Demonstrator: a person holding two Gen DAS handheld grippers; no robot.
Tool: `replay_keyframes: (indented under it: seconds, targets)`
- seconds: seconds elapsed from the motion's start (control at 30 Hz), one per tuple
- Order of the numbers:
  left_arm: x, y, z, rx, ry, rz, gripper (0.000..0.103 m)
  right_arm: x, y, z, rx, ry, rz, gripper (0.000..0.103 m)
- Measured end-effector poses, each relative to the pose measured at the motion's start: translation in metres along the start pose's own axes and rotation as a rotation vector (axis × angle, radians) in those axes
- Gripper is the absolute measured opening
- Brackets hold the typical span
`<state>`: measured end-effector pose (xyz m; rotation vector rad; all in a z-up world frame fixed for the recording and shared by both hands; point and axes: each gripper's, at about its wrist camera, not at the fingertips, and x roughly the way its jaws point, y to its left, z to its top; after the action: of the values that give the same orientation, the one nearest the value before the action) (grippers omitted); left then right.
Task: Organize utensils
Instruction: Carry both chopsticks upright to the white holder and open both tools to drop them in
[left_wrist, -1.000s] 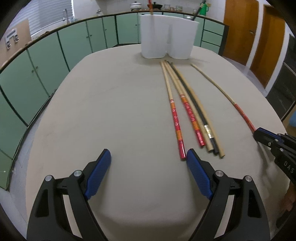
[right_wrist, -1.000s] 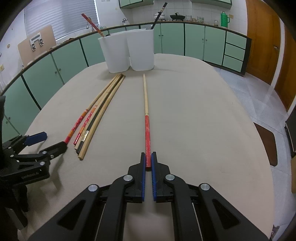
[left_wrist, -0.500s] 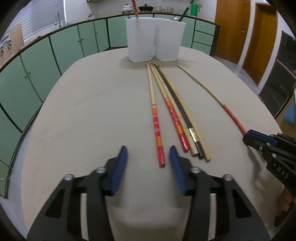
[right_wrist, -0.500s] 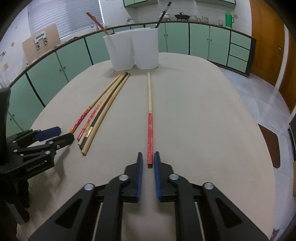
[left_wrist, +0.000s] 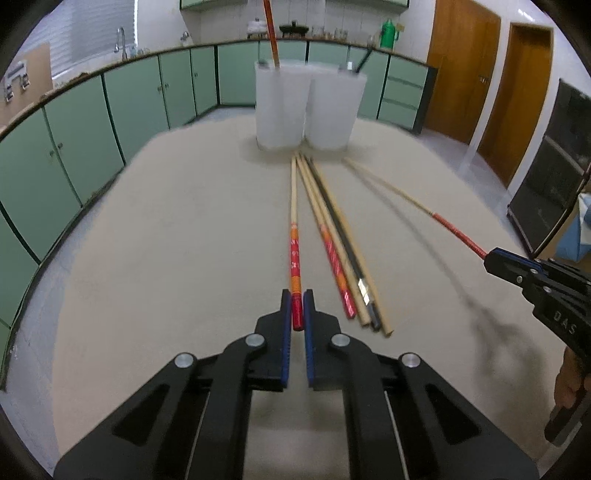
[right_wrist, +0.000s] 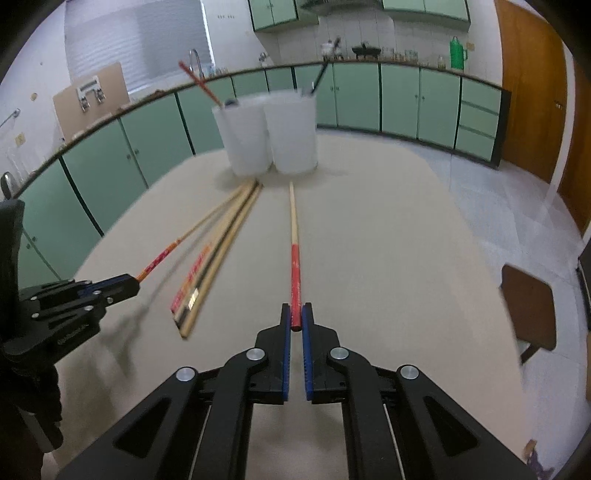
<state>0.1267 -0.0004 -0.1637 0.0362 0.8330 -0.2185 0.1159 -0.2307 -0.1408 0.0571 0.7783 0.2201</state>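
Note:
My left gripper (left_wrist: 297, 312) is shut on the red end of an orange-and-red chopstick (left_wrist: 293, 236), lifted off the beige table (left_wrist: 166, 240). My right gripper (right_wrist: 296, 317) is shut on the red end of a red-handled chopstick (right_wrist: 294, 243), also raised. Three more chopsticks (left_wrist: 340, 243) lie side by side on the table between them. Two white cups (left_wrist: 282, 107) (left_wrist: 334, 109) stand together at the far end; the left one holds a red chopstick (left_wrist: 270, 29), the right one a dark one (left_wrist: 364, 61).
Green cabinets (left_wrist: 110, 110) run round the room behind the table. Wooden doors (left_wrist: 461, 66) are at the far right. A brown stool (right_wrist: 532, 310) stands on the floor right of the table. The other gripper shows in each view: (left_wrist: 546, 288), (right_wrist: 66, 306).
My left gripper moved forward and closed on the orange-and-red chopstick. My right gripper closed on the red-handled chopstick. Both chopsticks have lifted off the table.

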Motion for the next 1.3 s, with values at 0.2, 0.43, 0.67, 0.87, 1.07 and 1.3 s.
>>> replay_keyframes:
  seconds: [0.2,0.43,0.67,0.87,1.07,1.3]
  targets:
    - [-0.043,0.004,0.028,0.010,-0.119,0.003,0.005,-0.034,-0.003,0.031,-0.012,-0.096,0.026,0.006]
    - [-0.079,0.000,0.070,0.052,-0.238,-0.011,0.005,-0.068,-0.005,0.079,-0.033,-0.196,0.067,0.006]
    - [-0.093,-0.010,0.115,0.113,-0.318,-0.038,0.005,-0.081,0.004,0.131,-0.102,-0.224,0.097,0.006]
    - [-0.109,-0.023,0.139,0.148,-0.360,-0.075,0.005,-0.090,0.007,0.169,-0.132,-0.223,0.139,0.006]
    - [-0.125,-0.028,0.168,0.141,-0.419,-0.116,0.005,-0.103,0.005,0.205,-0.140,-0.254,0.165,0.006]
    - [-0.133,-0.034,0.223,0.157,-0.532,-0.081,0.005,-0.113,0.004,0.264,-0.131,-0.359,0.152,0.006]
